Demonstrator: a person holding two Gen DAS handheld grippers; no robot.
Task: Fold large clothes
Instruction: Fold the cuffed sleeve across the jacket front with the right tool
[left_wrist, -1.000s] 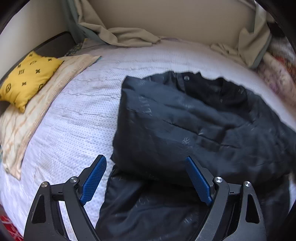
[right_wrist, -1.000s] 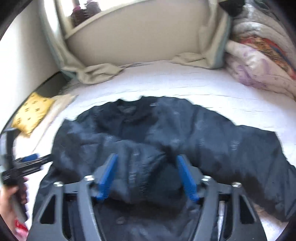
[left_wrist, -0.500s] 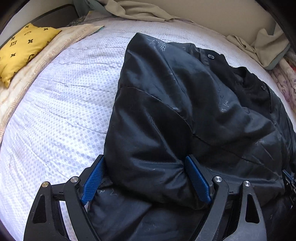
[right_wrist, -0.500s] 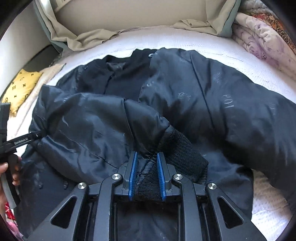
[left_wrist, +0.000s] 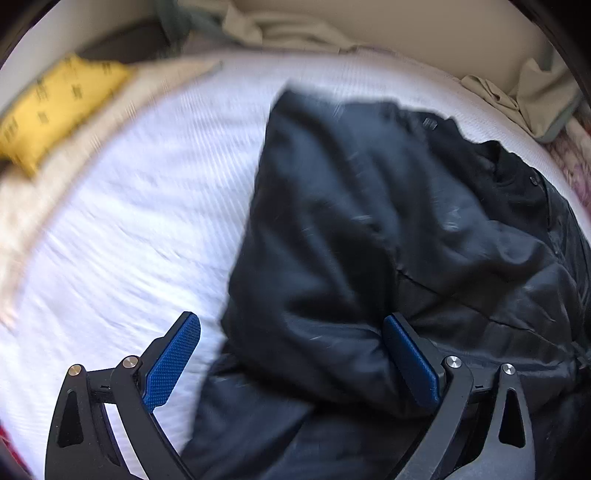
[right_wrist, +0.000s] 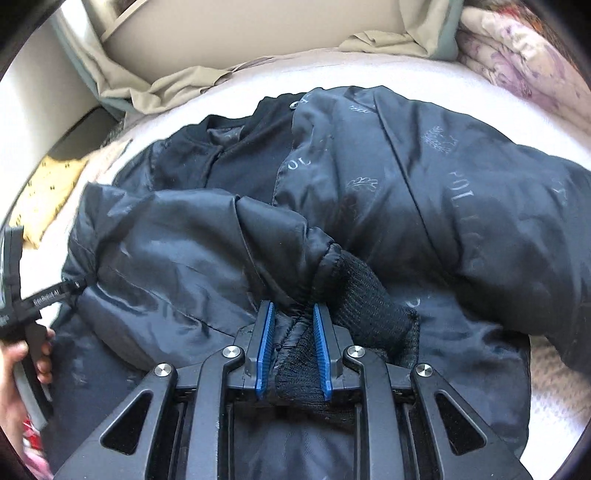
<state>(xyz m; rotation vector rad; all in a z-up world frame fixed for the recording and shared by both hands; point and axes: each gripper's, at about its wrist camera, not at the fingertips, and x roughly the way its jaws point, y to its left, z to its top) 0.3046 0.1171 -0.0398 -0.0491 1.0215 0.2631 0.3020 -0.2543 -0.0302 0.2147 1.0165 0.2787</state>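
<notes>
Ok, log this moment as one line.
left gripper: open beside black padded jacket | right gripper: shut on knit sleeve cuff | white bed

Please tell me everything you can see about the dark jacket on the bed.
The jacket is dark navy, of shiny, padded-looking cloth with faint printed letters and leaf marks. It has a black knit collar with a snap and a black ribbed cuff. It lies on the white bedsheet, one sleeve folded across its front. The right gripper pinches this sleeve beside the cuff. The left gripper, wide open, straddles the folded sleeve's other end.
</notes>
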